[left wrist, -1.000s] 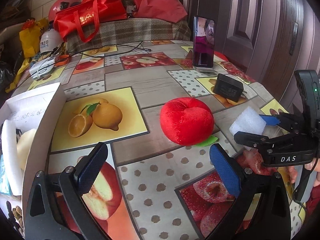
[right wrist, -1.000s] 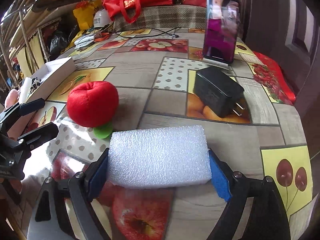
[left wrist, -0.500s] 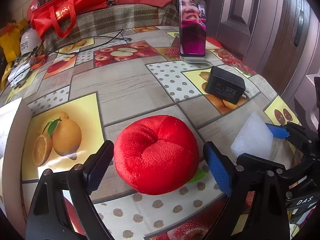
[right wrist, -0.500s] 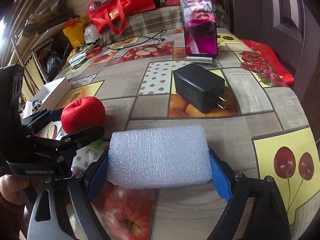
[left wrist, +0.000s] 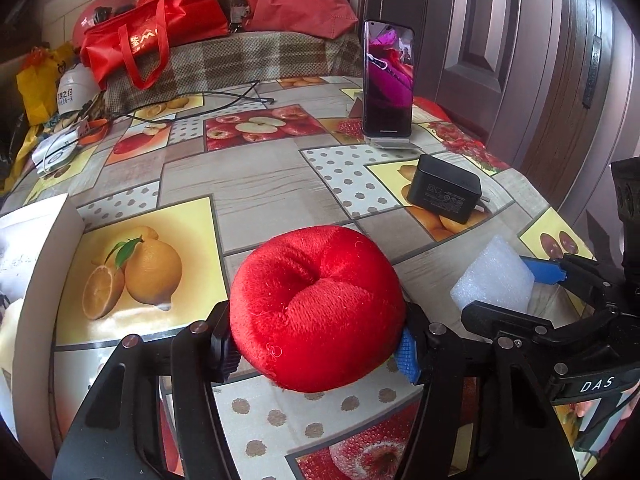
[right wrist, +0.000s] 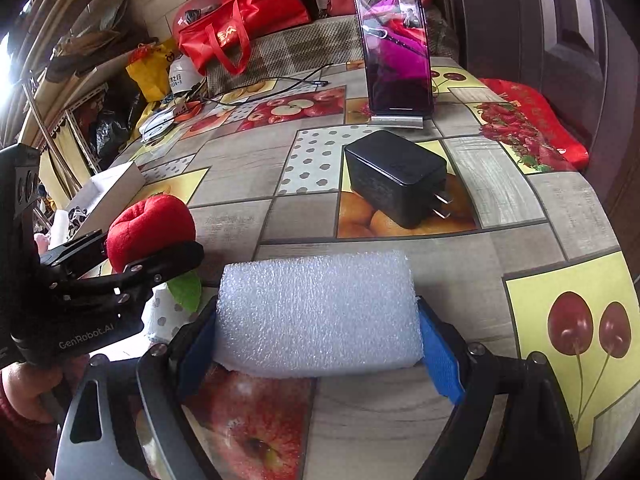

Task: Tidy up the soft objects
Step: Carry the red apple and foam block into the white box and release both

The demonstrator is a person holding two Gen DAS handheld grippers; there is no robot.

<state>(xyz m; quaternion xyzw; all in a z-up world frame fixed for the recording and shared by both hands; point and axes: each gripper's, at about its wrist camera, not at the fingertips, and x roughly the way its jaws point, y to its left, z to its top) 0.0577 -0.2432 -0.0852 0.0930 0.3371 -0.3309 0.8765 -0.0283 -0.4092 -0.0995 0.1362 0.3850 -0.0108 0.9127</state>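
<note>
Table (left wrist: 248, 184) in my feeds has a fruit-print cover. On it I see: black charger (left wrist: 444, 192) near the right edge, phone (left wrist: 387, 80) upright on a stand behind it, white box (left wrist: 40, 264) at the left edge, black cable (left wrist: 208, 104) and clutter at the far side.

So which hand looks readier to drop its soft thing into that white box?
Probably the left gripper: it grips the red plush apple, and the white box lies on its side.
</note>
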